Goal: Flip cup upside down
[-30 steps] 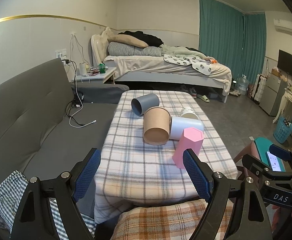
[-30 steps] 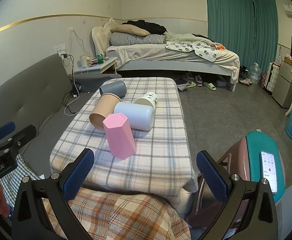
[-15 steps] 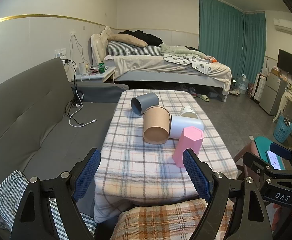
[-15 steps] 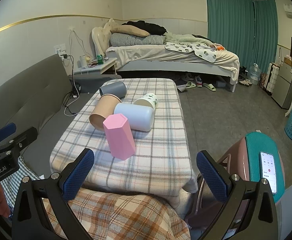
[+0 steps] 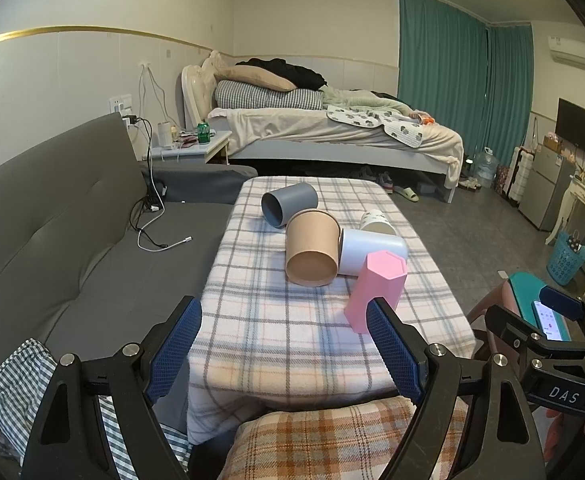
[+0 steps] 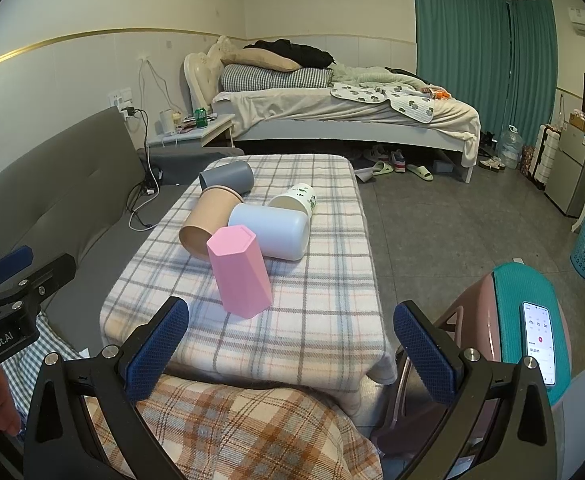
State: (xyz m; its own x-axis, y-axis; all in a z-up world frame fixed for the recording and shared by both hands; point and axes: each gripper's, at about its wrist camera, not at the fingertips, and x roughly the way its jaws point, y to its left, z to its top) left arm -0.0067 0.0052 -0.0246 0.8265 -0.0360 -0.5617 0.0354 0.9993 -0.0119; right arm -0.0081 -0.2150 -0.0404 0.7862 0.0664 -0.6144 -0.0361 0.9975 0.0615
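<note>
Several cups sit on the checked tablecloth (image 5: 276,328) (image 6: 324,312). A pink hexagonal cup (image 5: 374,290) (image 6: 239,271) stands closed end up near the front. A tan cup (image 5: 311,252) (image 6: 208,220), a pale blue cup (image 5: 372,249) (image 6: 270,230), a grey cup (image 5: 288,203) (image 6: 226,178) and a white printed cup (image 5: 377,221) (image 6: 294,200) lie on their sides behind it. My left gripper (image 5: 282,350) is open and empty, short of the table's front edge. My right gripper (image 6: 290,354) is open and empty, also short of the front edge.
A grey sofa (image 5: 60,240) with a charging cable (image 5: 152,236) runs along the table's left side. A bed (image 5: 332,136) stands behind. A teal stool with a phone (image 6: 538,340) is at the right. A plaid-covered lap (image 6: 232,432) lies below the grippers.
</note>
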